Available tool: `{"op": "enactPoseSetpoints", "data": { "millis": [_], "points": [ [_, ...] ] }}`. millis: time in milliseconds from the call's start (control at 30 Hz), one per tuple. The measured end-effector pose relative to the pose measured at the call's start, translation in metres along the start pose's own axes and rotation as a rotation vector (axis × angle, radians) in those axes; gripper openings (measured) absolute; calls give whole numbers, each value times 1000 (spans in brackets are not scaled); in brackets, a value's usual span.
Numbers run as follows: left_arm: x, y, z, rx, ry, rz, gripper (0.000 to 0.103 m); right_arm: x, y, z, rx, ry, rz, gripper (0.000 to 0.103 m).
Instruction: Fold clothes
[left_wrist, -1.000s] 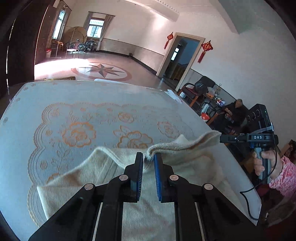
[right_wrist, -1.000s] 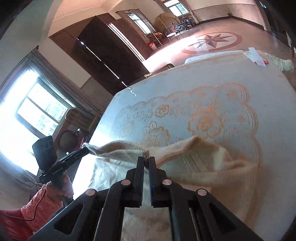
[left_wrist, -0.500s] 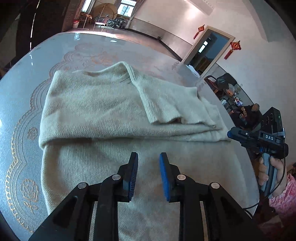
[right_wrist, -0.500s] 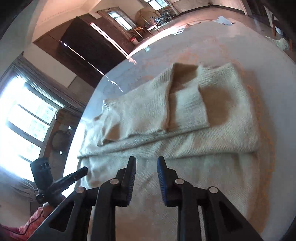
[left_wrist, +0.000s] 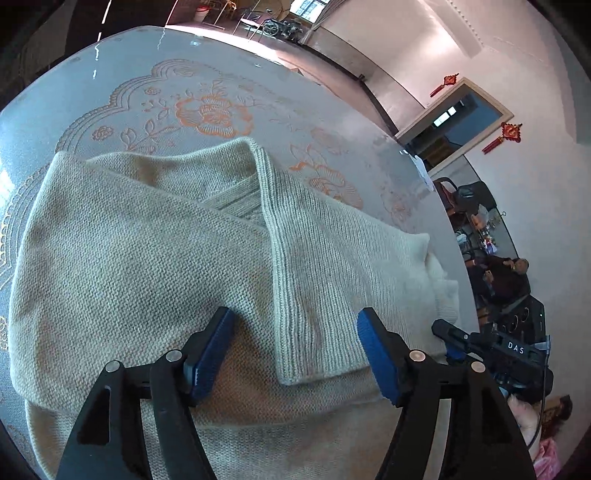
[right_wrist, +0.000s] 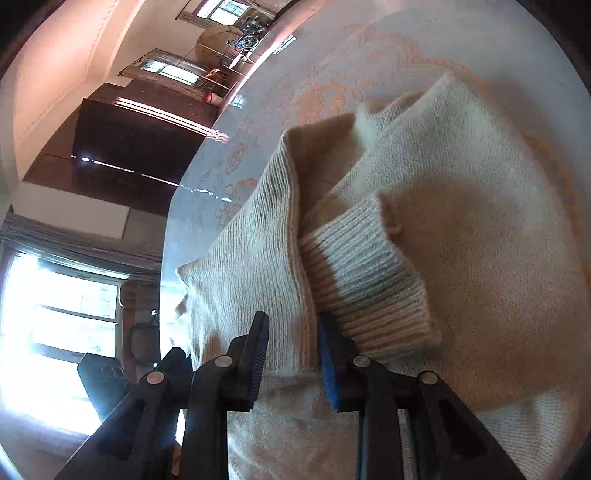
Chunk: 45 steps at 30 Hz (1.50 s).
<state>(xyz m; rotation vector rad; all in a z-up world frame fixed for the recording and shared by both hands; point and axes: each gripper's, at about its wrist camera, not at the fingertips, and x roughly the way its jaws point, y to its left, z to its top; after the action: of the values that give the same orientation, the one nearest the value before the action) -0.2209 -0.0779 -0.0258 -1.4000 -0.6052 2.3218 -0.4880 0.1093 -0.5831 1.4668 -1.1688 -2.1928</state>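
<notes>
While the cream knitted sweater (left_wrist: 140, 258) lies folded on the round table (left_wrist: 280, 96), both grippers hang low over its near part. Landmark: the sweater's ribbed sleeve cuff (right_wrist: 369, 280), which lies on top of the folded body.

Left gripper (left_wrist: 295, 347): jaws spread wide, having just been opening; the blue pads (left_wrist: 212, 354) stand to either side of a ribbed band of knit that lies between them, and neither pad presses on it.

Right gripper (right_wrist: 291, 354): jaws narrowly parted, having just closed a little. A ribbed edge of the sweater, just left of the cuff, runs into the gap; whether the pads press on it cannot be told. The right-hand pad sits against the cuff's near corner.

Beyond the cuff, the table's cloth (left_wrist: 210, 110) shows an orange flower pattern inside a scalloped border. In the left wrist view, the right gripper's black body appears at the sweater's right edge, held by a hand (left_wrist: 526, 415) with a pink sleeve (left_wrist: 546, 458). Farther right of the sweater, a doorway (left_wrist: 461, 122) with red hanging ornaments (left_wrist: 508, 134).
</notes>
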Motion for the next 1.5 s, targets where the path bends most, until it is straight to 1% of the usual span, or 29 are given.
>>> {"op": "enactPoseSetpoints", "data": {
  "millis": [33,67,133,167,233,267,400,433,500,567,600,633,667,700,733,767,833,867,900,1000,1100,1167,1200,1233,1267,1333,1367,1467,1500],
  "points": [
    [0,-4,0,26,5,2,68,2,0,1,-8,8,-11,7],
    [1,-7,0,58,10,7,62,4,1,3,-17,14,-18,6],
    [4,-14,1,109,56,10,14,0,9,2,-57,18,-2,6],
    [1,-16,1,119,54,-4,10,-2,14,1,-76,19,9,5],
    [-8,-18,2,121,36,-45,9,-15,26,3,-101,4,55,5],
    [-14,-18,2,113,21,-71,9,-22,31,1,-116,-1,68,5],
    [-35,-12,-4,91,-17,-122,9,-46,47,-11,-183,-11,98,5],
    [-36,-10,-8,97,-15,-111,9,-45,45,-14,-197,-3,74,5],
    [-31,-6,-17,124,11,-59,9,-44,40,-21,-225,15,23,5],
    [-25,0,-27,127,46,-5,9,-28,29,-27,-263,58,-105,9],
    [-23,5,-33,116,69,22,12,-21,23,-30,-282,75,-175,10],
    [-20,10,-38,106,92,50,14,-21,21,-32,-293,64,-235,12],
    [-26,12,-42,89,69,77,14,-22,19,-35,-302,45,-281,13],
    [-32,14,-46,73,46,104,16,-30,22,-36,-300,-8,-252,14],
    [-38,12,-44,65,9,132,19,-38,26,-37,-301,-60,-225,21],
    [-42,9,-41,63,-34,143,21,-44,35,-37,-325,-105,-209,24],
    [-45,1,-32,65,-103,154,38,-38,62,-36,-428,-127,-211,25],
    [-43,-6,-26,80,-123,156,42,-34,75,-36,-481,-134,-214,25],
    [-36,-16,-18,106,-122,162,44,-25,88,-36,-542,-121,-232,25],
    [-11,-44,3,213,-102,182,44,5,120,-40,-704,-96,-302,24],
    [18,-60,21,335,-59,248,45,30,132,-30,-771,-60,-347,24],
    [35,-58,31,382,-36,299,50,35,118,-21,-767,-39,-378,24],
    [45,-52,36,377,-21,332,53,42,108,-17,-743,-24,-410,24],
    [55,-46,40,372,-6,365,61,49,98,-14,-716,-5,-444,24],
    [56,-39,42,354,-7,353,64,56,85,-11,-669,22,-473,25],
    [55,-29,43,333,-29,343,71,54,73,-8,-615,-24,-401,26],
    [58,-26,43,331,-13,359,74,52,67,-7,-593,-41,-370,27],
    [44,-22,44,295,-8,342,75,44,70,-3,-596,-11,-353,26],
    [31,-19,41,277,-26,318,75,32,71,-4,-588,-34,-327,26]
  ]
}}
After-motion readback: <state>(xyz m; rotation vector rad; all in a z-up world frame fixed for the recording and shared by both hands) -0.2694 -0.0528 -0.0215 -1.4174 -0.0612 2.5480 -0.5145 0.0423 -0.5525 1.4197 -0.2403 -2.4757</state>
